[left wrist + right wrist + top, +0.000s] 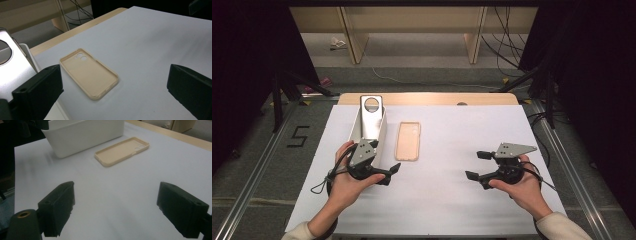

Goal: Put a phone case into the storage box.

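Black fingers (37,92) of the left gripper (115,90) stand spread wide and hold nothing; between them, in the left gripper view, lies a beige phone case (88,73), open side up, its camera cut-out at the far end. The case rests flat on the white bench (150,42), just beyond the fingers and apart from them.

In the high view the left gripper (388,172) sits in the person's left hand (344,182) at the near end of a white bin (382,131), its fingers turned toward the middle of the bench. The phone case (407,141) lies just beside the bin's right wall, parallel to it, not touching. Inside the bin a silver phone (371,117) with a round ring on its back leans up against the far end; the same phone (11,65) fills the left edge of the left gripper view. What else the bin holds cannot be told, as the hand covers its near end.

The right gripper (477,165), held in the right hand (522,186), is well apart from the case, on the bare right half of the bench. Its fingers (58,207) are likewise released and empty, pointing across the white surface toward the phone case (122,151) and the bin (85,135) behind it.
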`<state>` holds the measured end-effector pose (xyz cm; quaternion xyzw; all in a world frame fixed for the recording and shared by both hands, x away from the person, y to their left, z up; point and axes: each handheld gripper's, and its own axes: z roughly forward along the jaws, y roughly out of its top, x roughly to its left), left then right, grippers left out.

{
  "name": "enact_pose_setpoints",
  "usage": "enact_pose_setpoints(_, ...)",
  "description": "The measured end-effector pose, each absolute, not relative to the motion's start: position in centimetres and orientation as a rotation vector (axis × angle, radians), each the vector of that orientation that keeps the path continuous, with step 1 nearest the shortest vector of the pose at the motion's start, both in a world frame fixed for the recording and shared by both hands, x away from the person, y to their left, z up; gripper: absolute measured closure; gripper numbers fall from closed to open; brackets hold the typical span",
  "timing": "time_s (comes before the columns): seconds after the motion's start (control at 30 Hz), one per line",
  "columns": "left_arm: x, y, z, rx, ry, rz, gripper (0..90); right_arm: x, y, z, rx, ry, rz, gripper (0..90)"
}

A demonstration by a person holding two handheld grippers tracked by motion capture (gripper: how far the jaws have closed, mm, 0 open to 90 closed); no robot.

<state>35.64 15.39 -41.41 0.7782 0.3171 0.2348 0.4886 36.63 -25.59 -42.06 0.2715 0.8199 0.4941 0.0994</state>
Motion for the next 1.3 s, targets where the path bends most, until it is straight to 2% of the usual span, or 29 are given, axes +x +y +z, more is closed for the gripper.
enact_pose_setpoints(0.9, 35.8, 15.0, -41.4, 1.944, 0.777, 0.573, 1.3, 37.2, -25.9, -42.2, 0.802, 2.421, 1.484, 15.7)
enact_pose_setpoints(1.3, 36.8, 13.8, -40.6, 2.090, 0.719, 0.590, 5.3, 36.5, -26.1, -41.8, 0.816, 2.404, 1.466, 15.6)
